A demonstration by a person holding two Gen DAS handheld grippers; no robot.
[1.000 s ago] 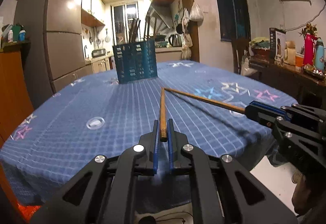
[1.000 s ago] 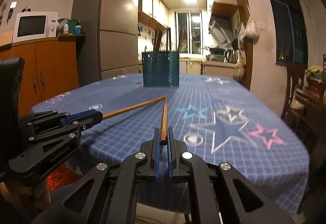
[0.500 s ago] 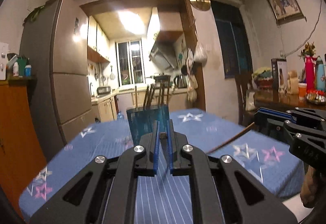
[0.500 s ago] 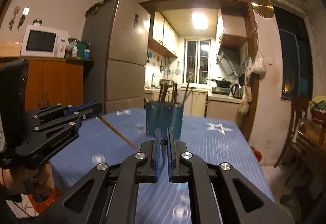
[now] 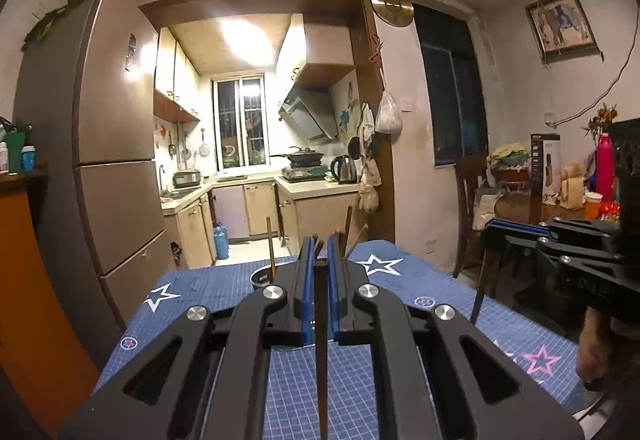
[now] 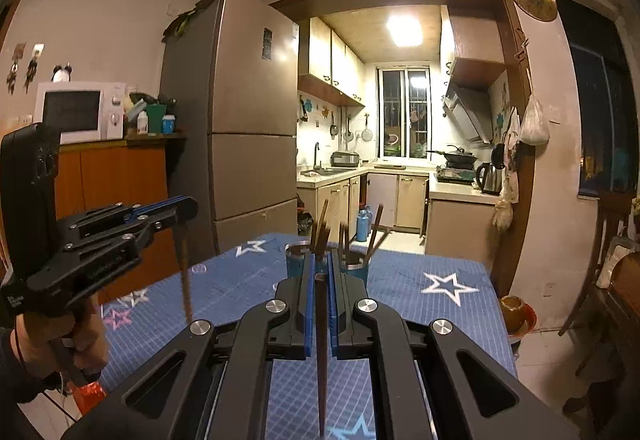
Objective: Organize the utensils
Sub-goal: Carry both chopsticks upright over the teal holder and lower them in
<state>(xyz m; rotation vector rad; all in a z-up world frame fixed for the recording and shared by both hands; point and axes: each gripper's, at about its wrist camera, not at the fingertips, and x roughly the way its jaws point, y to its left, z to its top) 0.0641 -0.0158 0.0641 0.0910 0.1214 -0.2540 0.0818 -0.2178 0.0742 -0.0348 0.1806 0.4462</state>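
My left gripper [image 5: 318, 246] is shut on a wooden chopstick [image 5: 321, 360] that hangs straight down between its jaws above the table. My right gripper [image 6: 320, 260] is shut on a second chopstick [image 6: 322, 352], also hanging down. The blue utensil holder [image 6: 294, 262] stands on the far part of the table with several sticks upright in it. In the left wrist view the holder [image 5: 260, 278] is mostly hidden behind my fingers. The left gripper shows in the right wrist view [image 6: 180, 205] with its chopstick [image 6: 185, 280]. The right gripper shows in the left wrist view [image 5: 496, 227].
The table has a blue checked cloth with stars [image 6: 440, 280]. A fridge [image 6: 244, 160] and an orange cabinet with a microwave [image 6: 76, 112] stand to the left. A chair [image 5: 472, 200] and a cluttered side table [image 5: 568, 196] are to the right. A kitchen lies behind.
Both grippers have lifted and tilted up. The chopsticks, which lay forward on the cloth with their tips touching, now hang down from the jaws. The holder looks closer.
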